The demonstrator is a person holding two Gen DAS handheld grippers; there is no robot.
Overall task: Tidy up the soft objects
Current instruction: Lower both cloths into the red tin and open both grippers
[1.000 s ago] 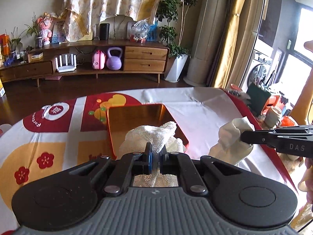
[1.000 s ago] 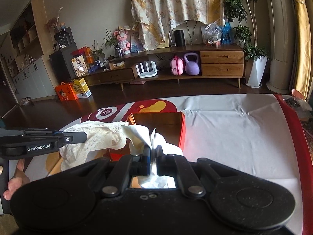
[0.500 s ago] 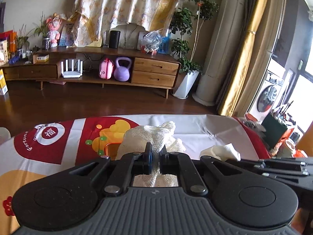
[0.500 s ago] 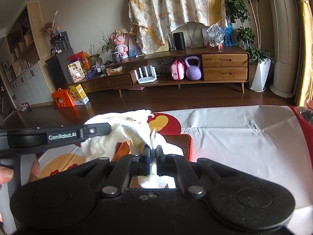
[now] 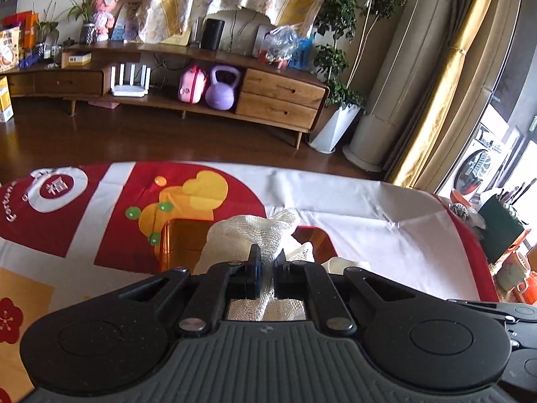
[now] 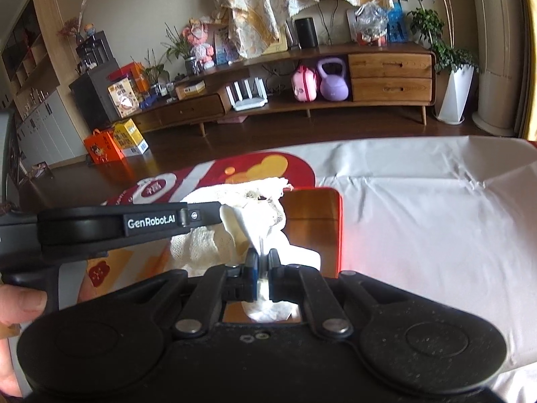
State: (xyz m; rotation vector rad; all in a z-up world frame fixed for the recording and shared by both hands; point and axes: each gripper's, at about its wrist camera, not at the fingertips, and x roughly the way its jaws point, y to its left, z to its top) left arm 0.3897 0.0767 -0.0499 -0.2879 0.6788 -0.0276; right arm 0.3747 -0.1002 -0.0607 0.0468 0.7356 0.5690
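My left gripper [image 5: 267, 257] is shut on a white open-weave cloth [image 5: 248, 231] that bunches up ahead of the fingers, above an orange tray [image 5: 181, 238]. My right gripper [image 6: 262, 258] is shut on a smoother white cloth [image 6: 292, 255], over the same tray [image 6: 315, 215]. In the right wrist view the left gripper [image 6: 214, 213] reaches in from the left with the woven cloth [image 6: 235, 194] hanging from it. A bit of the smooth cloth [image 5: 342, 263] and the right gripper [image 5: 456, 301] show at the lower right of the left wrist view.
The tray lies on a table under a red, white and yellow printed cover [image 5: 369, 221]. A person's hand [image 6: 16, 302] holds the left gripper. A green utensil holder [image 5: 500, 228] and a mug [image 5: 510, 270] stand past the table's right edge. Beyond the table is wooden floor.
Both grippers have travelled across the table and come lower over the tray, each still gripping its cloth. The two cloths hang closer together, and the left gripper has rolled a little.
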